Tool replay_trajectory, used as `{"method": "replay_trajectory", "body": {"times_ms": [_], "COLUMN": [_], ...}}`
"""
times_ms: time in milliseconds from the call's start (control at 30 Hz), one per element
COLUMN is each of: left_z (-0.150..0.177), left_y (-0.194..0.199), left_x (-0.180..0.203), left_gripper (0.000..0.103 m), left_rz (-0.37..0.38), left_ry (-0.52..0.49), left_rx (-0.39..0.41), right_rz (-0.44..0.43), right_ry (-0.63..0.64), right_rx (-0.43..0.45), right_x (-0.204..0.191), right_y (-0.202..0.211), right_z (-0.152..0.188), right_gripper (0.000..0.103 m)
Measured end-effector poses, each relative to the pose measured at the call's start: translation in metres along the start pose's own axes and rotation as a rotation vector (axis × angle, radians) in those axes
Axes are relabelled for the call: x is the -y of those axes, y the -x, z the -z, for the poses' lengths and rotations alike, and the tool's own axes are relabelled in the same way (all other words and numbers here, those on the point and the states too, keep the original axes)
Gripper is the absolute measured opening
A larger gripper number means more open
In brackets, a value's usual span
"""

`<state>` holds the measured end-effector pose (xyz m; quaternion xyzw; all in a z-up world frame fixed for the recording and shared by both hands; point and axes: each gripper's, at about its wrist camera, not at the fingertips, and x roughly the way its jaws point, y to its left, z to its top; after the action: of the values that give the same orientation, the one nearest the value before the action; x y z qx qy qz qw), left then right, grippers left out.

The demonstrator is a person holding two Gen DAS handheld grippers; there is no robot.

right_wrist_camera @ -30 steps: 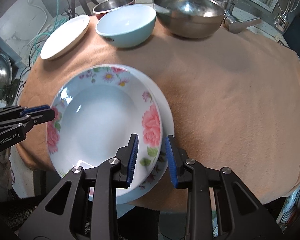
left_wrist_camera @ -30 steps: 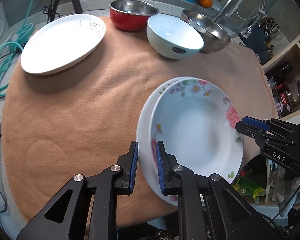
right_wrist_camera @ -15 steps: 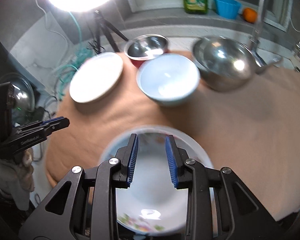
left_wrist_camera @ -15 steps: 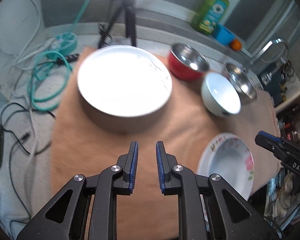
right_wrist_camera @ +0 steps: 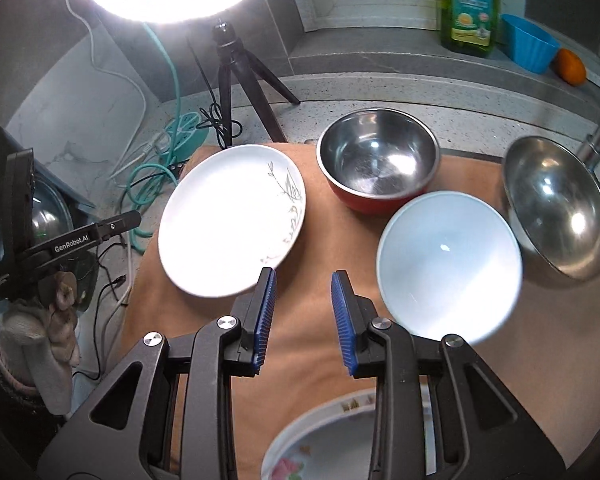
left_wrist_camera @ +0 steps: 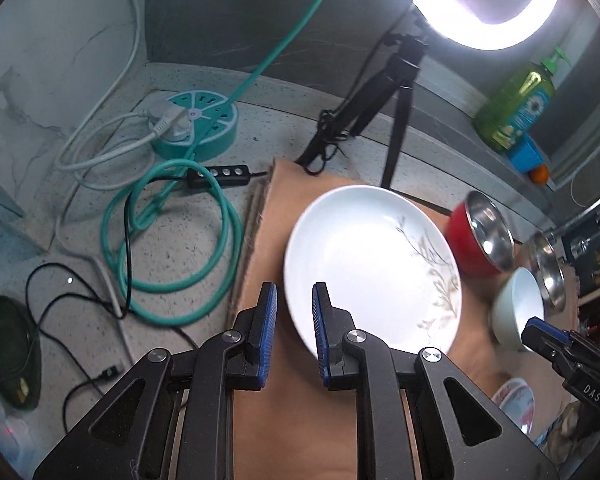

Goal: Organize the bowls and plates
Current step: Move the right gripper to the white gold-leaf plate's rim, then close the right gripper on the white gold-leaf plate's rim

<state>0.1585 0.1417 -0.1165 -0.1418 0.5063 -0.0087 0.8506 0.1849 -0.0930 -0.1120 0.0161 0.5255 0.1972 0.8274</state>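
Left gripper (left_wrist_camera: 294, 330), jaws slightly apart and empty, hovers at the near rim of the white plate (left_wrist_camera: 370, 268); right gripper (right_wrist_camera: 303, 312), wider open, holds nothing beside that plate.

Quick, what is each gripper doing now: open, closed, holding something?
Left gripper: jaws open, holding nothing; its tips lie at the near edge of the white plate.
Right gripper: jaws open, holding nothing.

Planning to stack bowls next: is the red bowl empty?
Empty. The right wrist view shows the red bowl's bare steel inside, with only light reflections.
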Motion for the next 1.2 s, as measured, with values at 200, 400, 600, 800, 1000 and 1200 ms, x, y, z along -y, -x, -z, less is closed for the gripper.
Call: {"method": "replay_trajectory", "body": {"times_ms": [200, 400, 600, 800, 1000, 1200], "left_z": [-0.014, -0.018, -0.021, -0.023, -0.023, -0.021], "left_y": [-0.023, -0.037, -0.046, -0.053, -0.056, -0.063], "left_x": [-0.009, -0.013, -0.014, -0.012, -0.009, -0.003], "left_gripper": [0.015, 0.015, 0.015, 0.015, 0.010, 0.007], "left_rz": [0.006, 0.030, 0.036, 0.044, 0.048, 0.048], "left_ry": [0.004, 0.013, 0.013, 0.002, -0.007, -0.023], "left_rx": [-0.027, -0.053, -0.064, -0.079, -0.086, -0.100], "right_rz": [0.042, 0.060, 0.061, 0.059, 0.049, 0.054], "right_ry": [0.001, -0.033, -0.026, -0.005, 0.013, 0.029], "right_rx": [-0.045, -0.082, -0.102, -0.119, -0.138, -0.152], "right_x": [-0.005, 0.005, 0.003, -0.004, -0.008, -0.011], "right_y": [-0.042, -0.070, -0.084, -0.093, -0.100, -0.107], "right_z": [-0.021, -0.033, -0.040, -0.042, -0.042, -0.040], "right_gripper": [0.029, 0.029, 0.029, 0.029, 0.020, 0.014]}}
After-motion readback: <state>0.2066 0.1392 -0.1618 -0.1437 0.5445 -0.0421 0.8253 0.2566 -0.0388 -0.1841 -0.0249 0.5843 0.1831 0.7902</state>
